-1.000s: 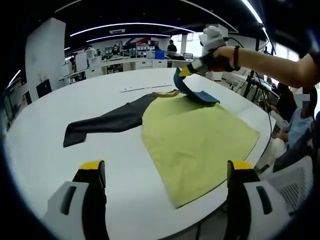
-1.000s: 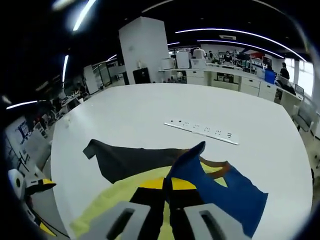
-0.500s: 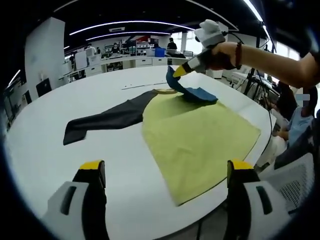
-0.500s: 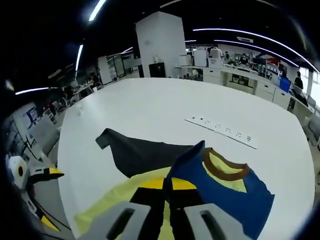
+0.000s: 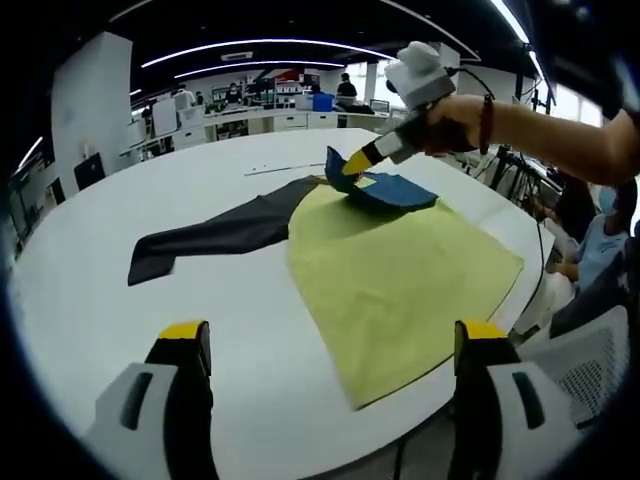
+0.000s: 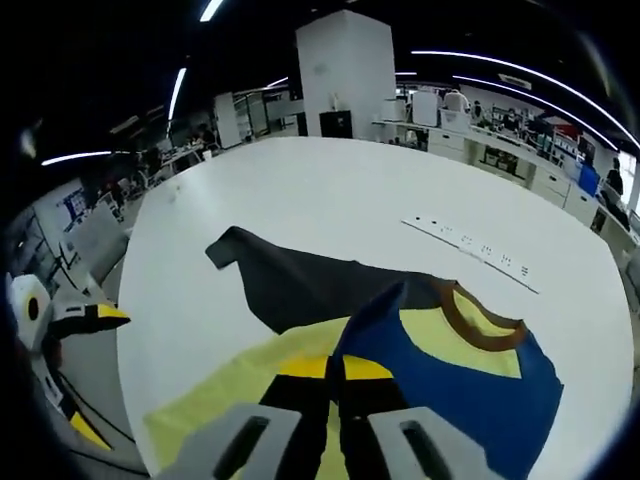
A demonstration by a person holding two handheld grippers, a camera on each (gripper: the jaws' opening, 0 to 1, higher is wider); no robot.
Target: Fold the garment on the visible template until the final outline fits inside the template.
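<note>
Right gripper (image 6: 335, 375), jaws pinched on the blue sleeve (image 6: 480, 385) of the yellow, dark-sleeved cloth shirt (image 5: 400, 270), lifts it over the shirt's far collar. Left gripper (image 5: 330, 380) hovers wide apart, empty, above the white round surface (image 5: 250, 340).

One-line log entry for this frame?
phase: folding blue sleeve inward | right gripper: shut on blue sleeve | left gripper: open, hovering | dark sleeve: flat, unfolded | shirt: on white table

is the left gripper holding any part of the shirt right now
No, in the left gripper view the left gripper stands open over the bare table, short of the shirt; the right gripper pinches its blue sleeve.
</note>
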